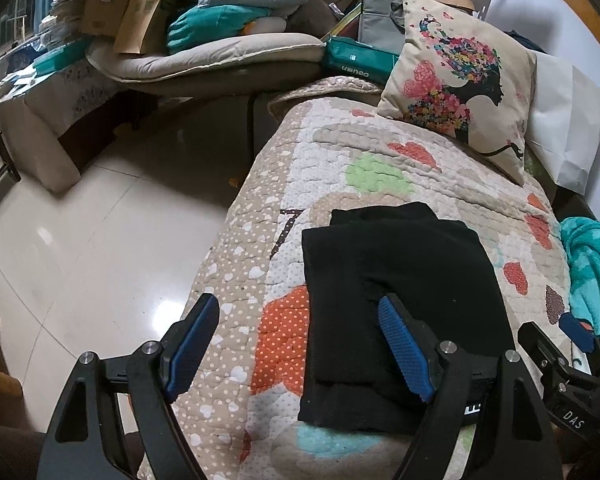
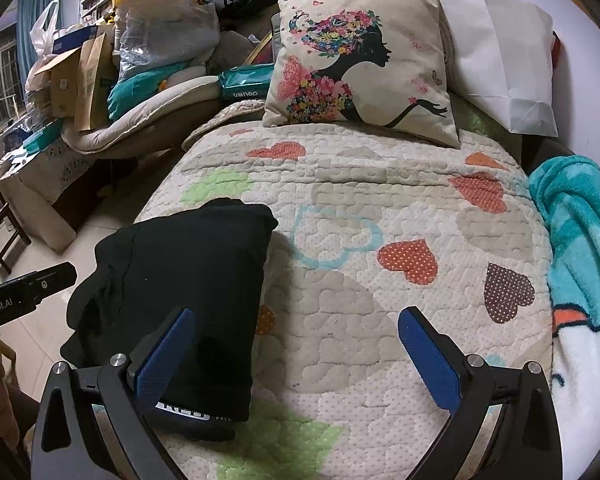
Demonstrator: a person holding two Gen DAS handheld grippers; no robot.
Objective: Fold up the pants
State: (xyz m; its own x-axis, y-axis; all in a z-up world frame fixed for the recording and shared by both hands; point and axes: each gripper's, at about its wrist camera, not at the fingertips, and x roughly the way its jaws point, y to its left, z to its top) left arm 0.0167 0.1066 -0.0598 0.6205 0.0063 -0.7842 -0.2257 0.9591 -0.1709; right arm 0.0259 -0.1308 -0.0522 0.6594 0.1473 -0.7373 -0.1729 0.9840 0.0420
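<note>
Quilted heart-patterned bed cover (image 2: 340,184) carried the black folded pants (image 1: 400,280), long axis running away from us. Our left gripper (image 1: 300,344) hung released over their near-left edge; our right gripper (image 2: 296,356), also released, had them leftward.

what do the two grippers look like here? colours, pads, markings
Both match: the left gripper and right gripper have black angular two-finger frames, silver round pivot pins and textured blue pads. White lettering shows on their bodies where each appears in the other's view, "DAS" on the right one and "Robot.AI" on the left. No cables or sleeves visible.
</note>
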